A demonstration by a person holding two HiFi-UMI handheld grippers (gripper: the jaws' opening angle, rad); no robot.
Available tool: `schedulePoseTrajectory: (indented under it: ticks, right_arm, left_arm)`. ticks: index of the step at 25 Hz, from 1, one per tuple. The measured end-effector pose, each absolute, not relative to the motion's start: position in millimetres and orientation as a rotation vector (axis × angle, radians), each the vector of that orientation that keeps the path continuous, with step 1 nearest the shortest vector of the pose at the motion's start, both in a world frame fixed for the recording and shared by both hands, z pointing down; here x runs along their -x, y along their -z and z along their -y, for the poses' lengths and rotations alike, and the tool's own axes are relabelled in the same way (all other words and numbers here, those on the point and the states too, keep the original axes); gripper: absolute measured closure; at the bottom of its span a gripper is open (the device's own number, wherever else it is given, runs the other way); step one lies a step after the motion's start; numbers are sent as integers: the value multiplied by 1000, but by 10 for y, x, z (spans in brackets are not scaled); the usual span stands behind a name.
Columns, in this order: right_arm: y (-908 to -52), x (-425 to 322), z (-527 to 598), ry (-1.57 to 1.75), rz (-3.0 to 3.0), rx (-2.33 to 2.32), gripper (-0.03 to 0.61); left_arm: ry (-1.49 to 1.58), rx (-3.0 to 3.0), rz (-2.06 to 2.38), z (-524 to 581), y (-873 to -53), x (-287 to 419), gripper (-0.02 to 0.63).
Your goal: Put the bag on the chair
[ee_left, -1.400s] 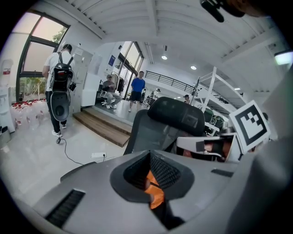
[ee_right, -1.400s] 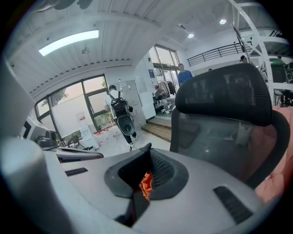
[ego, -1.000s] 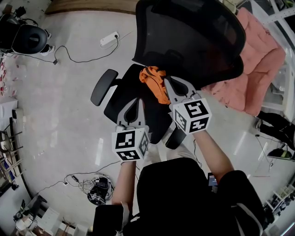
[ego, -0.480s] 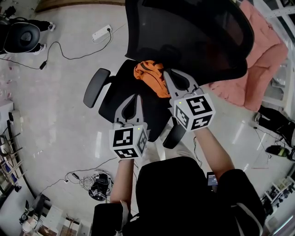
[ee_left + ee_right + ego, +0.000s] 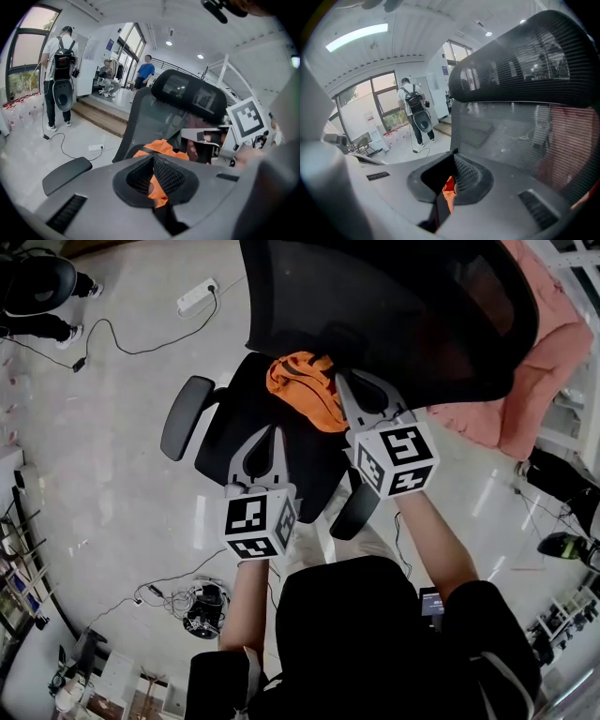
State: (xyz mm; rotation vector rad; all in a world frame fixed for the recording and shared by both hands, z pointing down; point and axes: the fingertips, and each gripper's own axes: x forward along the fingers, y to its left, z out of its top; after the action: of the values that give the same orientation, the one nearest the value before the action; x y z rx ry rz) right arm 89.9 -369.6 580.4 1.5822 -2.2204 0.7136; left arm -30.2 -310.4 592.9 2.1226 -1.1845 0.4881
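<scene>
The right claw [image 5: 343, 385] is clamping a fold of the orange bag [image 5: 302, 388]; its own view is showing a sliver of orange caught between the closed jaws. The bag is hanging at about eleven o'clock from that claw's marker cube, over the rear of the seat [image 5: 234, 432] of the black chair [image 5: 403, 315] and just in front of the backrest. Whether the bag's underside is already resting on the seat cannot be told.

The left claw [image 5: 274, 432] is hovering over the seat at about seven o'clock from the bag, jaws drawn together and apparently gripping nothing. The orange showing through its gap seems to be the bag lying beyond.

Risks, as I am judging them:
- The grip looks to be taking only a thin pinch of soft cloth. It could slip free before the bag is settled.
- The bag is sitting far back, at the seat's twelve o'clock edge. Let go there, it could slump into the gap under the backrest, or bunch up and tip.
- If this office chair is on castors, as it probably is, a nudge from either claw or from the person's legs at six o'clock could roll or swivel it. The seat would then be shifting out from under the bag.
- A strap or fold could snag on the right claw as it opens and drag the bag toward the armrest [image 5: 352, 510] at five o'clock, then onto the floor [image 5: 122, 474].
</scene>
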Motion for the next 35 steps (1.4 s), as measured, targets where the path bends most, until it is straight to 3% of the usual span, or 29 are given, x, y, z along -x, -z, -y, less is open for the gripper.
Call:
schedulePoseTrajectory:
  ticks: [35]
  right_arm:
    - [-6524,-1315,3668,-849,2095,-1559,574]
  left_arm:
    - [-570,-2121,1104,3248,-6256,-127,603]
